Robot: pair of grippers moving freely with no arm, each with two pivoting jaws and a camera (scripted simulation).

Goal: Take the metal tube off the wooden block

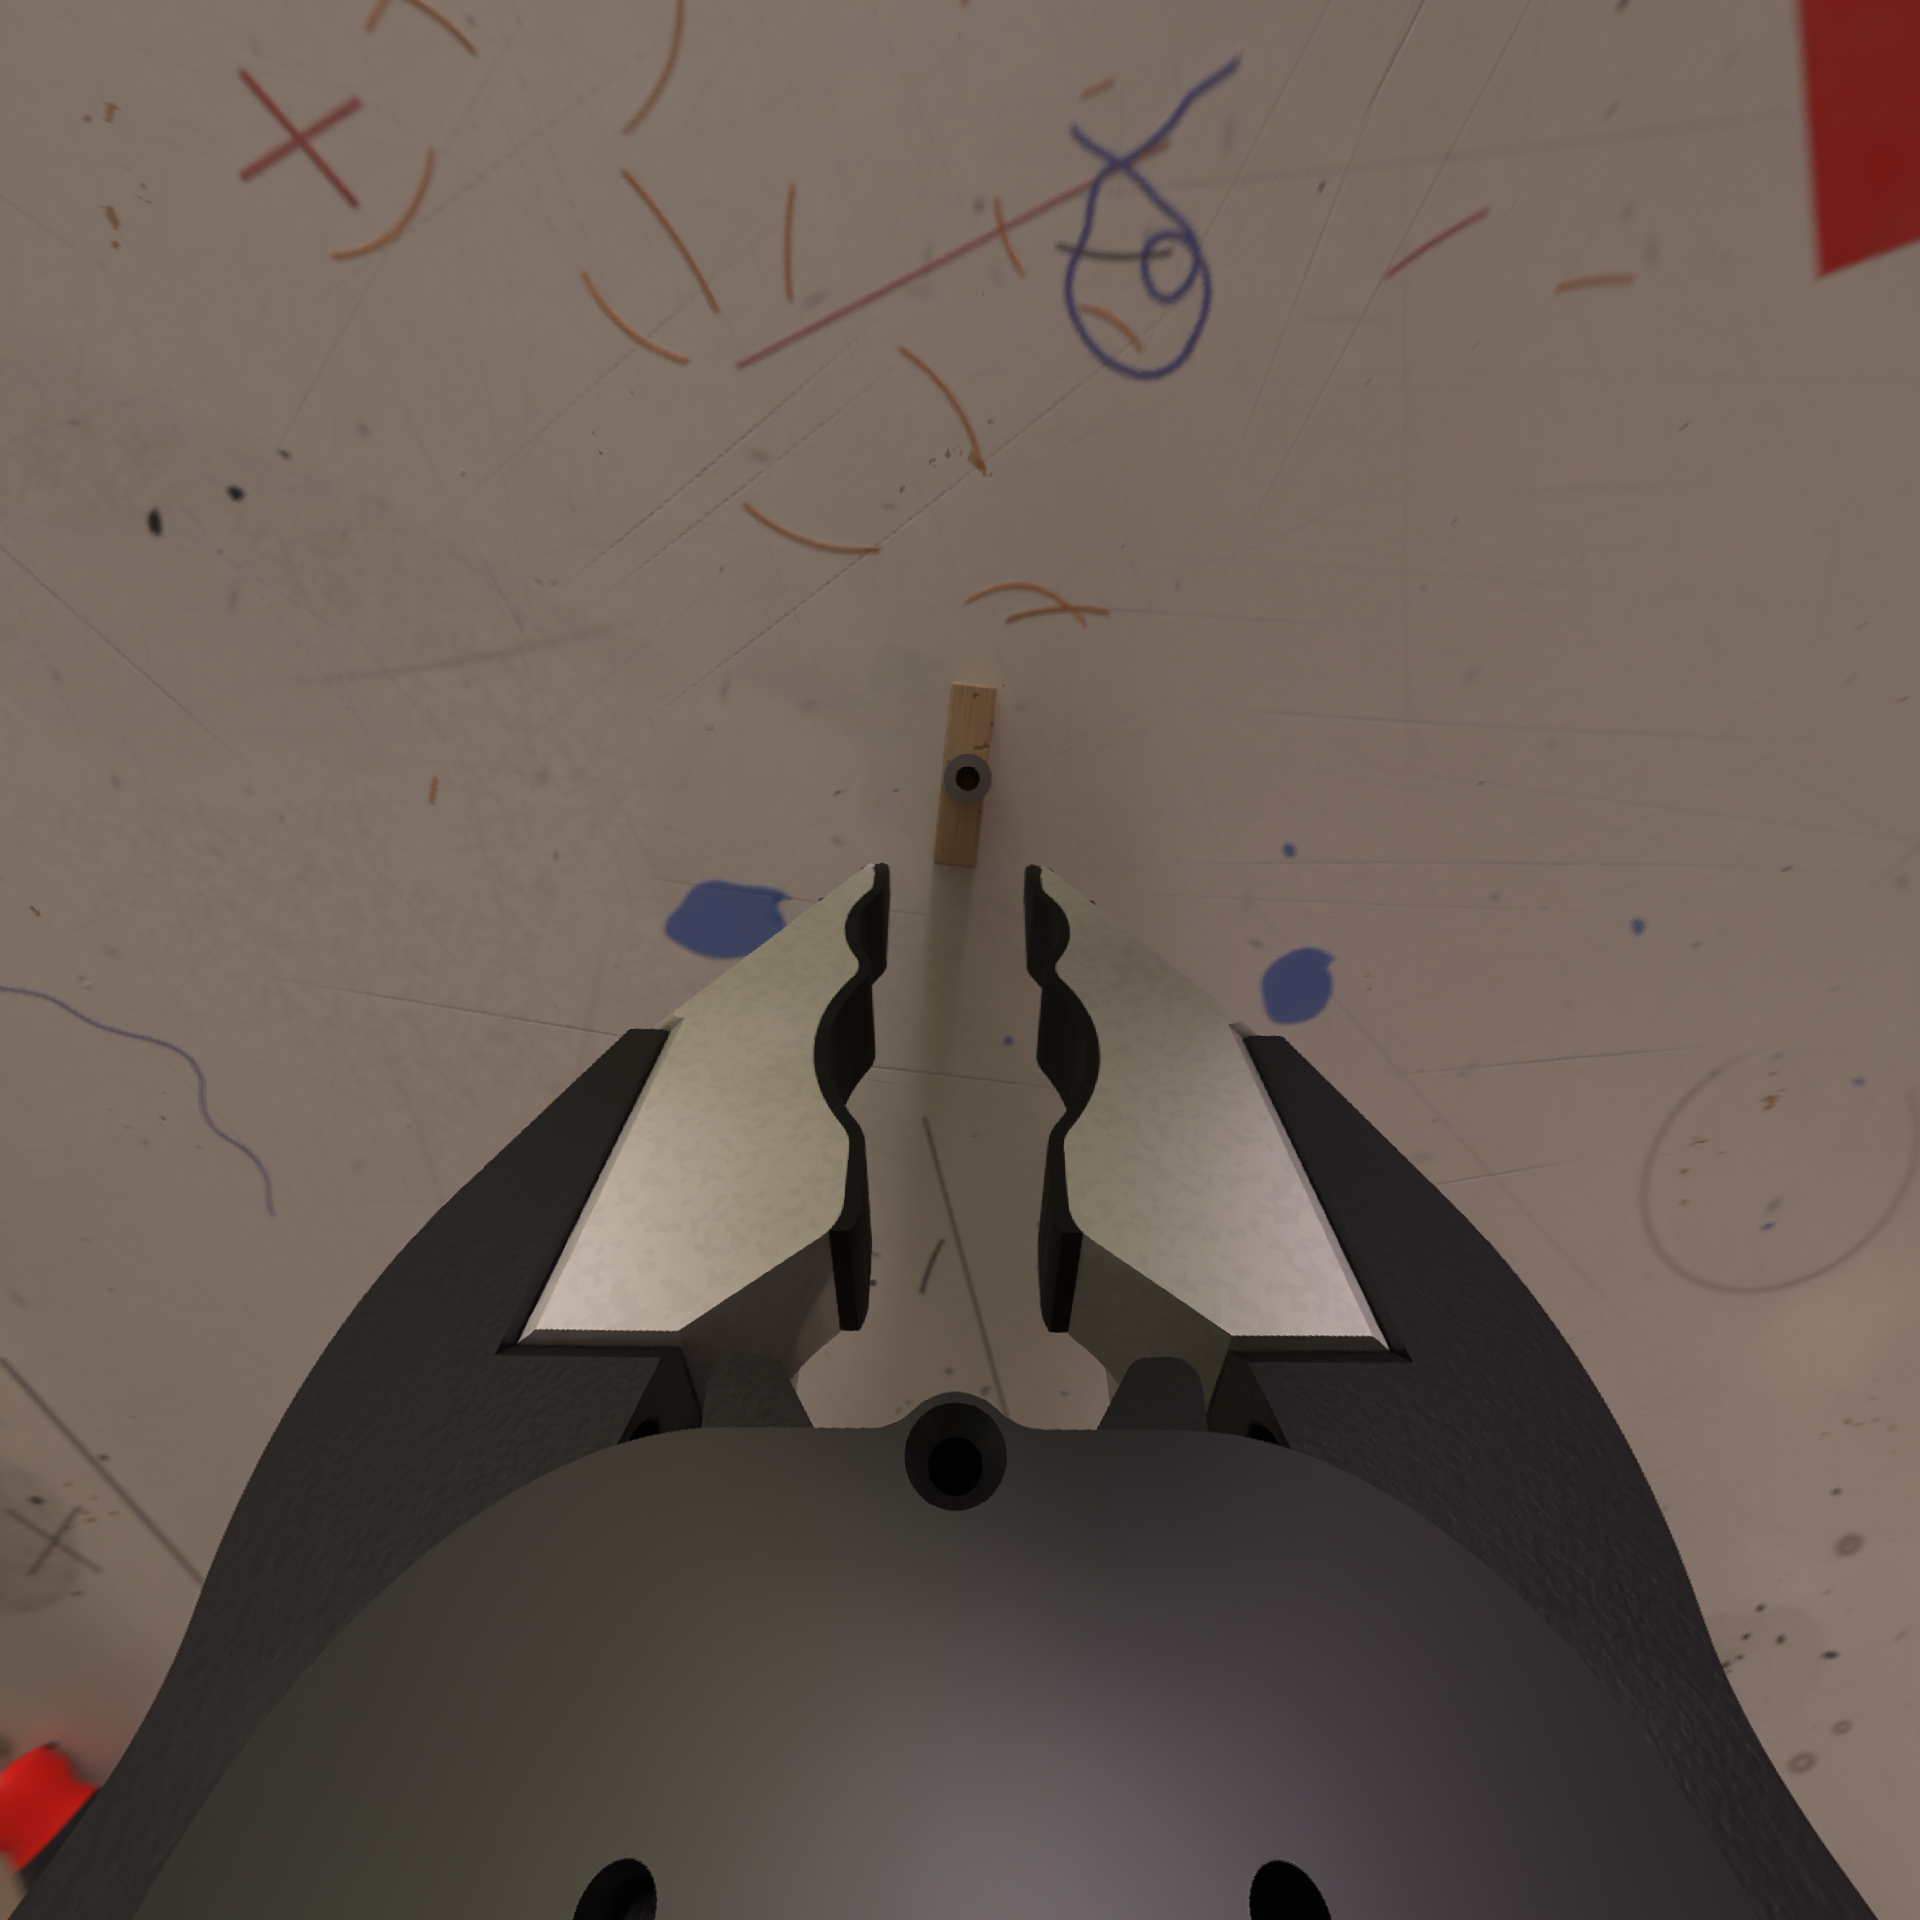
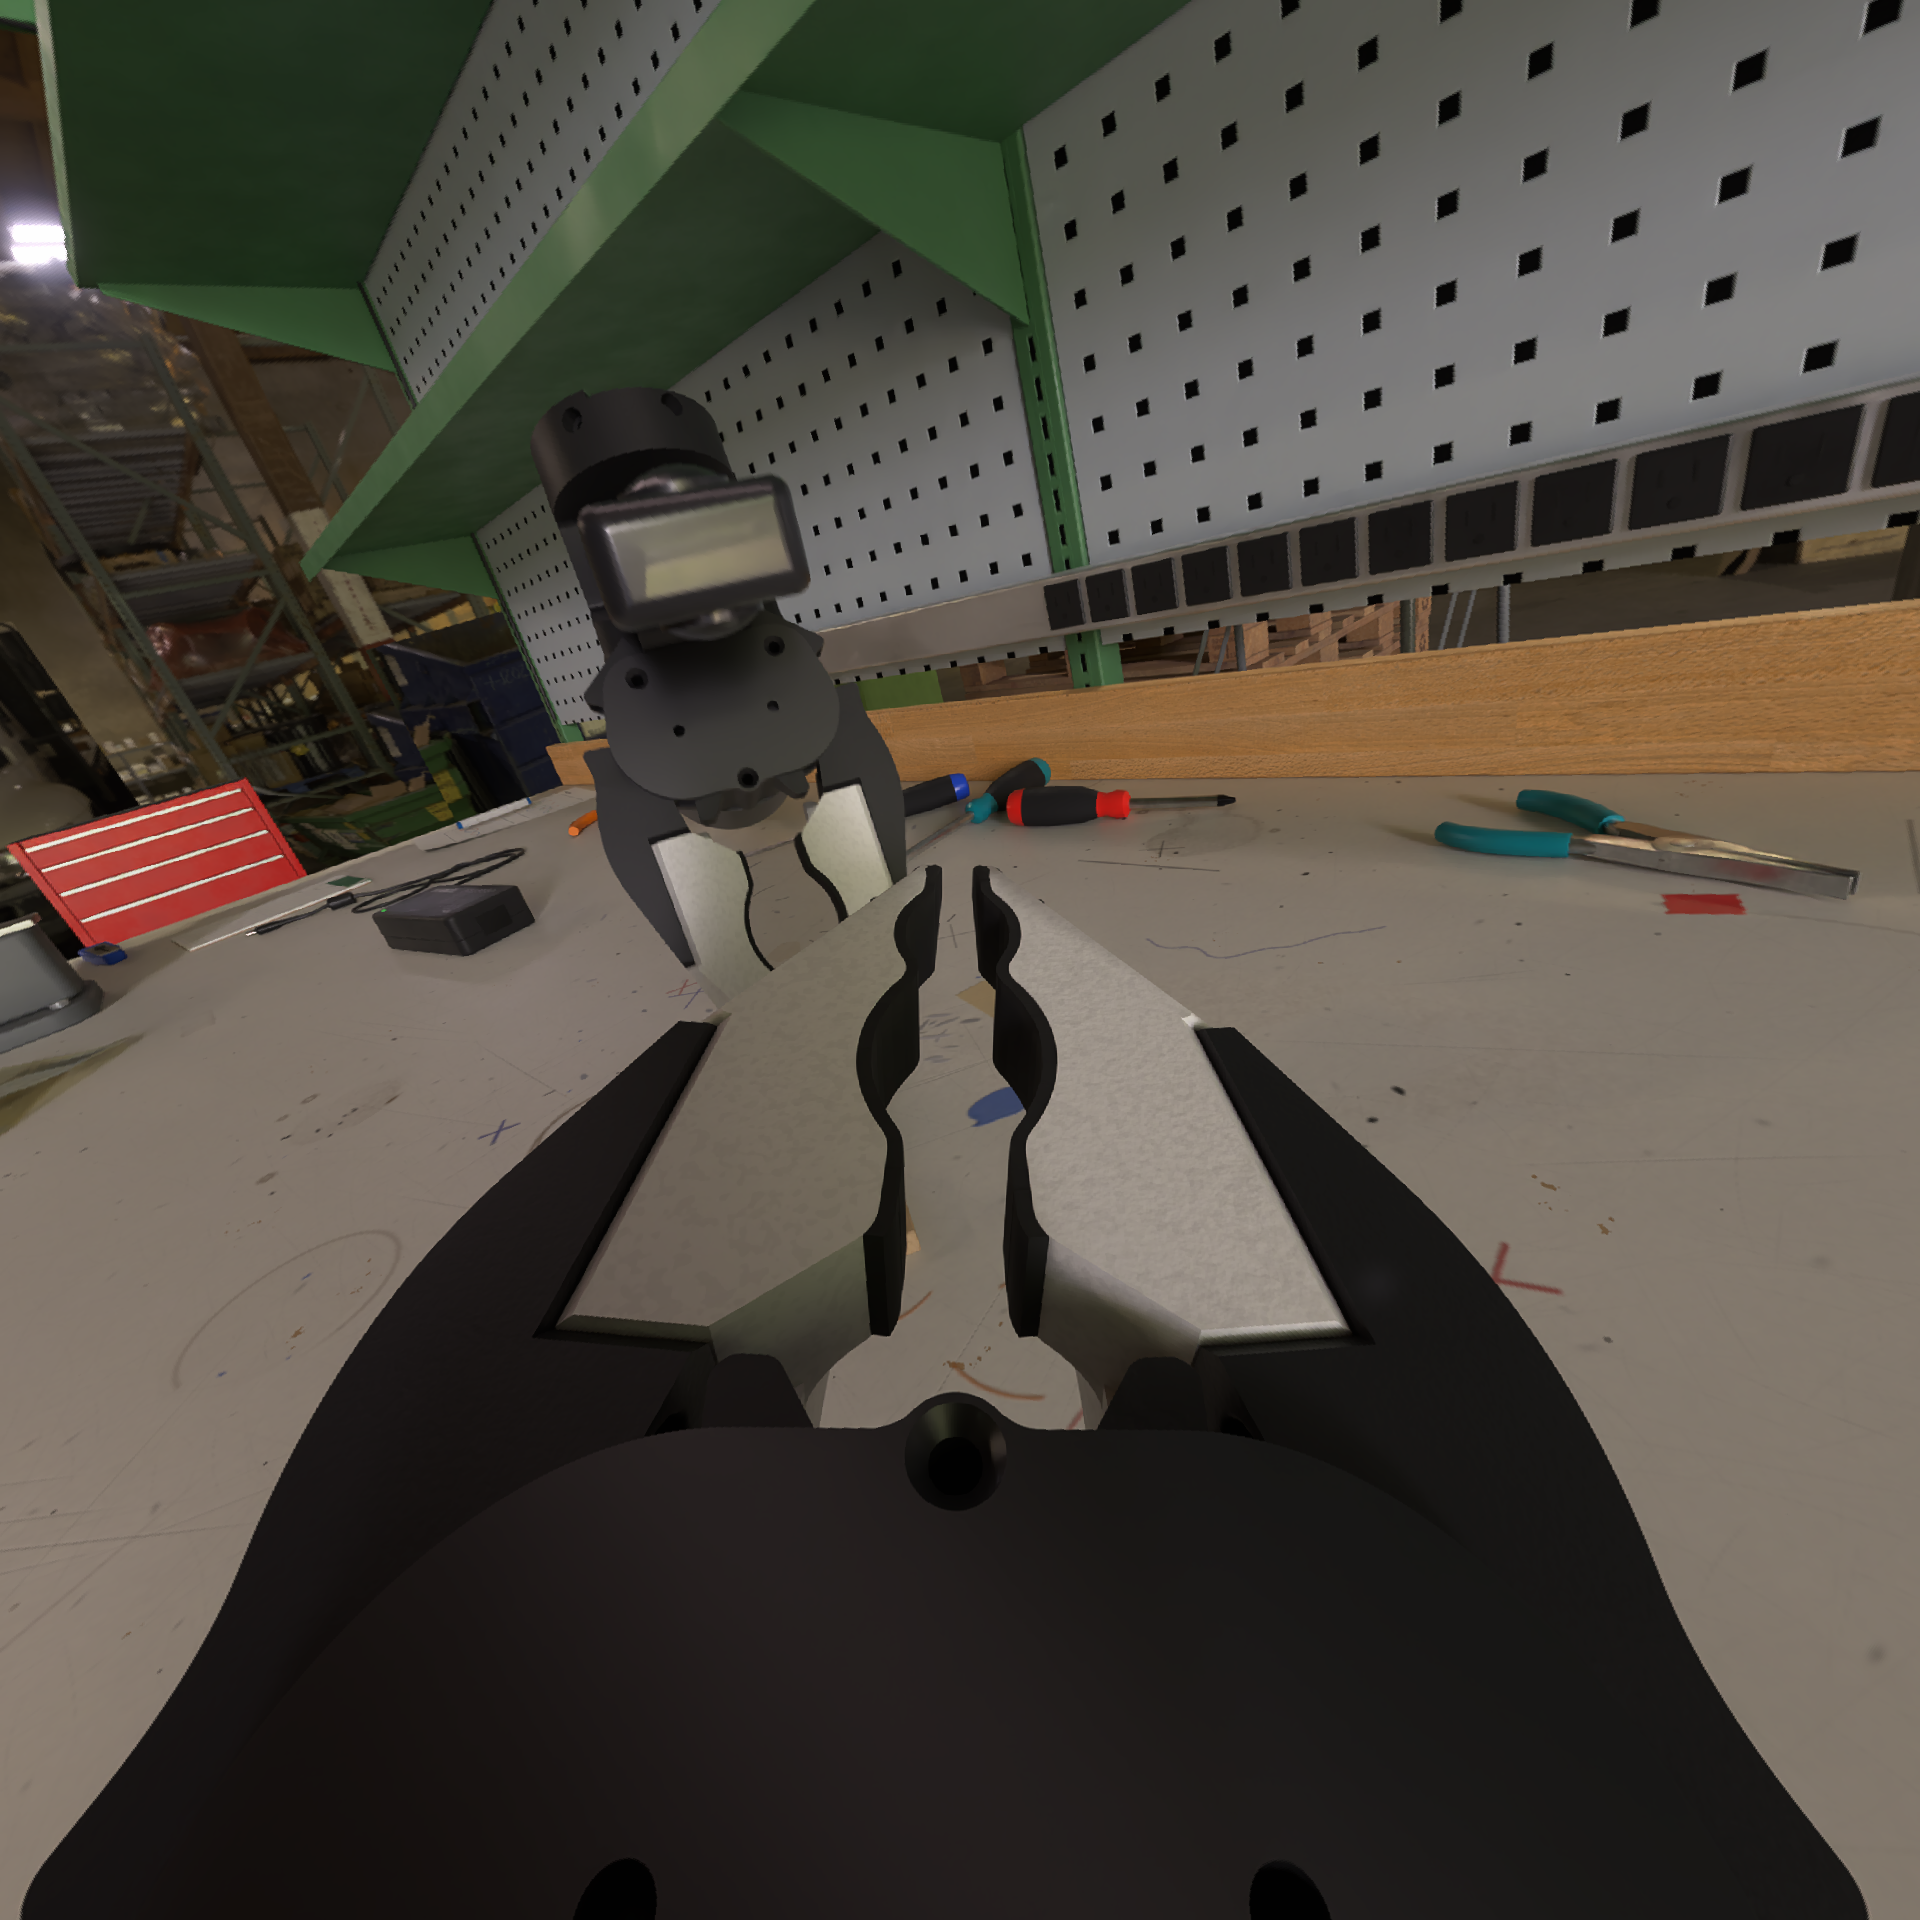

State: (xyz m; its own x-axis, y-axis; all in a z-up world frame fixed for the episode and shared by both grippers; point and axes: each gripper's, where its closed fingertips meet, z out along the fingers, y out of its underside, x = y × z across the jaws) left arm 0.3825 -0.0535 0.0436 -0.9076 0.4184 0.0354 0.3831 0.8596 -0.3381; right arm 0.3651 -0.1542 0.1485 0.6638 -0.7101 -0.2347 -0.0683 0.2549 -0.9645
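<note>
Left gripper (image 1: 956, 873) points straight down over metal tube (image 1: 967, 777) upright on wooden block (image 1: 967, 774), fingers spread, empty. Right gripper (image 2: 956, 878) angled low over table (image 2: 1558, 1039), fingers narrowly parted, empty.

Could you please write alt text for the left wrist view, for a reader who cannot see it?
The open left gripper points down at a small wooden block with a metal tube standing upright in it, seen end-on. Both sit ahead of the fingertips on a scuffed grey table marked with orange and blue scribbles.
</note>
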